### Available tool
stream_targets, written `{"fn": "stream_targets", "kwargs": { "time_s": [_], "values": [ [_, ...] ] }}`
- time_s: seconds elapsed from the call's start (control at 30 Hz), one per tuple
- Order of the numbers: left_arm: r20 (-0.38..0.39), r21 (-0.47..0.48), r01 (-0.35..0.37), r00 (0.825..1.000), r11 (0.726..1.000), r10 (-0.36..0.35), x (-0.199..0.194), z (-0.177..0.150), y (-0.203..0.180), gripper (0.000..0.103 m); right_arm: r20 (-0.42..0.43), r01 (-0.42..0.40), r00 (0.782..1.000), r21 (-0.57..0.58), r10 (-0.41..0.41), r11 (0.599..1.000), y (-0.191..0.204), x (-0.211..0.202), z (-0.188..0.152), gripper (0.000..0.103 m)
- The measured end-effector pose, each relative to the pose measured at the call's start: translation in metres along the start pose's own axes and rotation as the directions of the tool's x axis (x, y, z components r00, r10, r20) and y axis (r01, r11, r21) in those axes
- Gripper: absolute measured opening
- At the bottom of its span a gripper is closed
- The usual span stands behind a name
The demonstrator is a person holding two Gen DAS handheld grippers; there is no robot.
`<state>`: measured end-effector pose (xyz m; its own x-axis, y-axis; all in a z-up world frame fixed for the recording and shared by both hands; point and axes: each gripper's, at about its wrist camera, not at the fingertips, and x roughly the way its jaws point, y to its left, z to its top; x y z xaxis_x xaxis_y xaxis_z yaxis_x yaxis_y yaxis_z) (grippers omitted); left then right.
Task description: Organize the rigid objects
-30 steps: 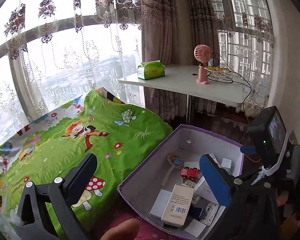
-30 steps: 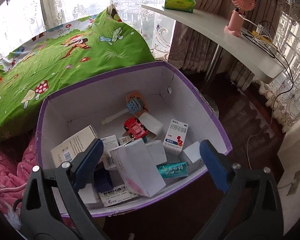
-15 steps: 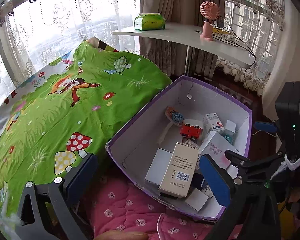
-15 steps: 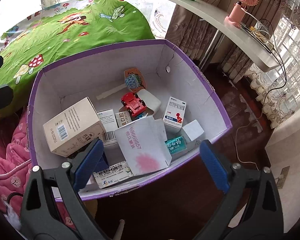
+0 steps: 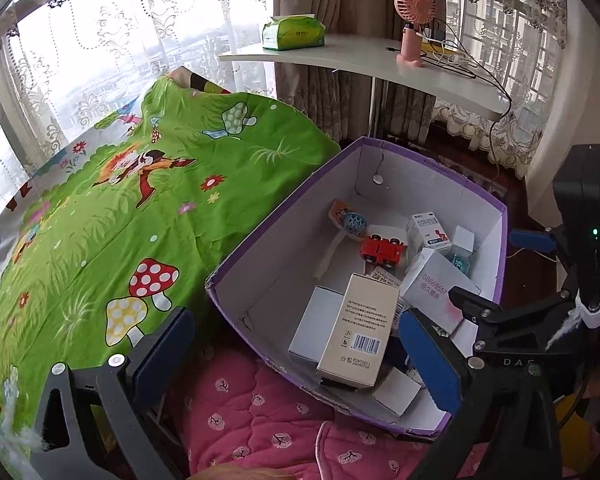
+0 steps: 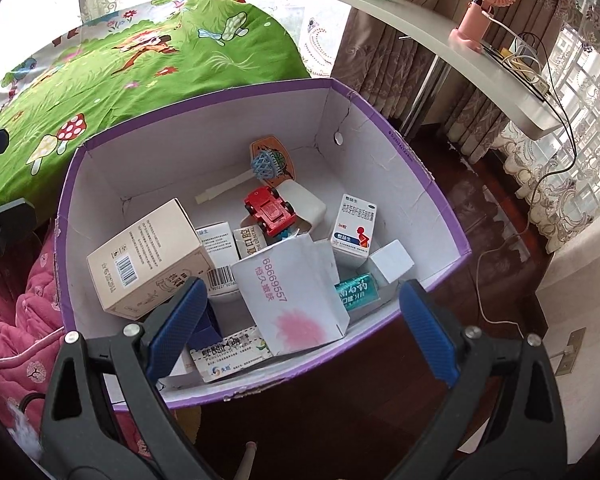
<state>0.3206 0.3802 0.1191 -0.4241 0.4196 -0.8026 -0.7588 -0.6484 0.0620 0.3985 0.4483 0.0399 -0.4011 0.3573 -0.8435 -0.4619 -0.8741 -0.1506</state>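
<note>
Both grippers spread wide, empty. Right gripper (image 6: 300,332) hovers over the purple box (image 6: 440,196), above the white carton (image 6: 296,300) leaning on other packs. Left gripper (image 5: 296,344) hangs at the box's near-left corner. Carton likely light, stiff cardboard, crushable; pinch across flat faces. Red car (image 6: 270,216) mid-box, hard plastic, may roll.

left claw (image 5: 296,356) agape, right claw (image 6: 300,326) agape
</note>
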Motion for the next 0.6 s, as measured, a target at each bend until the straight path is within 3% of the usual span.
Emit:
{"fn": "stream_targets", "kwargs": {
  "time_s": [0.6],
  "values": [
    [-0.007,0.007,0.002,1.000,1.000,-0.002,0.0015,-0.0022,-0.0008,0.103,-0.010,-0.008,1.000,0.009,0.009,1.000,0.0001,0.0023,-0.0009,0.098]
  ]
}}
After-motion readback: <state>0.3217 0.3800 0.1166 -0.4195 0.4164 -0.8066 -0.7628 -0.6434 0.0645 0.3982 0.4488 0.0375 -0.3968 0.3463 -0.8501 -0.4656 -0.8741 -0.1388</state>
